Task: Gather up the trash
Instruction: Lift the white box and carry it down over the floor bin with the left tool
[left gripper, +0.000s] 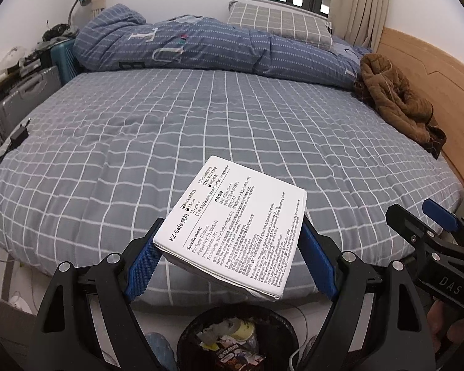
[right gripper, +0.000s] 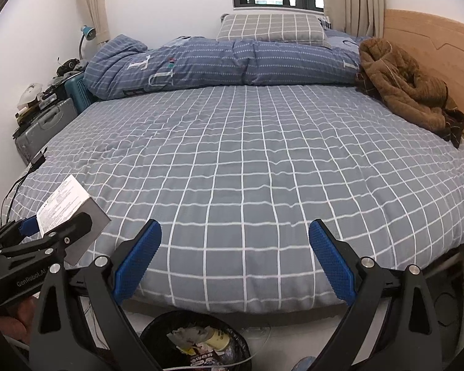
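L gripper [left gripper: 232, 247] had its blue pads clamped on the white box [left gripper: 232, 225], held over the bed's [left gripper: 201, 117] front edge above the trash bin [left gripper: 275, 318]. R gripper [right gripper: 235, 259] gaped wide, w/ nothing in it.

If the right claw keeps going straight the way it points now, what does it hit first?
Probably the checked bedsheet: the right claw is open and empty, angled down at bare bed. The trash bin sits lower, seemingly outside that line.

soft even light, sharp, fisheye-bent dark edges
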